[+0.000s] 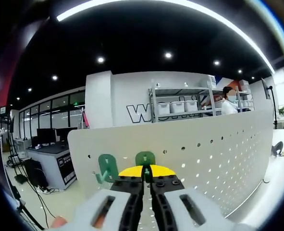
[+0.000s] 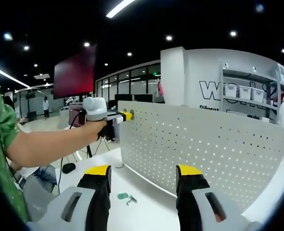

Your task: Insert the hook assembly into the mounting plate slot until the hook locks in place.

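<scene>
Left gripper (image 1: 146,175), jaws pinching a green hook (image 1: 145,159), is pressing it against the pegboard (image 1: 218,144); squareness matters. Right gripper (image 2: 144,175) is idling, jaws wide, above another hook (image 2: 124,196) on the table (image 2: 146,207).

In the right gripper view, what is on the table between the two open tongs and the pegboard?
One green hook lies on the white table between the right tongs and the pegboard.

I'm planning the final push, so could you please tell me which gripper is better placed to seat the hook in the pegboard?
Left gripper: it is shut on the green plastic hook at the white perforated pegboard. The right gripper hangs open, away from it.
</scene>
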Tool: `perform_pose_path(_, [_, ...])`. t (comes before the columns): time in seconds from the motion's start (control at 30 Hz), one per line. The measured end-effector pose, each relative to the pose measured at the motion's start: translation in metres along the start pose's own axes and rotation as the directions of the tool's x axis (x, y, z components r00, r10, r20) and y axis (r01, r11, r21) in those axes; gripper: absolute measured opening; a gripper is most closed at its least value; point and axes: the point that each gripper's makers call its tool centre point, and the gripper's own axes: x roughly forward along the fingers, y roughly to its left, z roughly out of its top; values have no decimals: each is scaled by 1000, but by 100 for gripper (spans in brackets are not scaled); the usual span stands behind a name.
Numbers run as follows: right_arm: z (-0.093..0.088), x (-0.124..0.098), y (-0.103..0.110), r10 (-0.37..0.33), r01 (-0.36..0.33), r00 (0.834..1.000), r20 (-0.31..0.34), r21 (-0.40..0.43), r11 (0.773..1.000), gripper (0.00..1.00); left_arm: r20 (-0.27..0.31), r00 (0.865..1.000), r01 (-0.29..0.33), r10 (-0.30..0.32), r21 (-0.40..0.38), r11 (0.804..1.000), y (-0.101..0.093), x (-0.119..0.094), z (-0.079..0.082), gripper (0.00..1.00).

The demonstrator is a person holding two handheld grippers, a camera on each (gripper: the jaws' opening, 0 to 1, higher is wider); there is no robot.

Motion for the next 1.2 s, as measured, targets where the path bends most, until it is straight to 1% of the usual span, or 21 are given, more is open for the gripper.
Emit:
perform_pose_path(0.17, [0, 0, 0, 1, -1, 1000, -1, 0, 1000, 55, 10, 1000, -2, 2, 8, 1000, -1, -1, 1, 4])
perform_pose_path(0.37, [-2, 2, 0, 4, -4, 1000, -4, 0, 1000, 55, 14, 1000, 1, -1, -4, 1000, -1, -2, 1, 4])
perform_pose_path(0.5, [-2, 3, 1, 7, -7, 1000, -3, 2, 1000, 55, 18, 1000, 3, -3, -18, 1000, -2, -2, 1, 9])
perform_pose_path(0.7, [-3, 5, 2, 12, -12, 1000, -5, 3, 1000, 55, 23, 1000, 11, -10, -32, 999, -4, -5, 0, 14])
perform_pose_path(0.8, [-3, 6, 2, 15, -15, 1000, -5, 3, 1000, 55, 26, 1000, 15, -14, -41, 999, -6, -6, 1, 19])
perform_pose_path(0.93, [-3, 7, 4, 19, -19, 1000, -4, 1, 1000, 55, 31, 999, 25, -23, -45, 999, -8, -7, 2, 20])
perform_pose_path(1.2, [-2, 8, 6, 27, -27, 1000, -3, -5, 1000, 55, 35, 999, 37, -35, -59, 998, -9, -11, 3, 25])
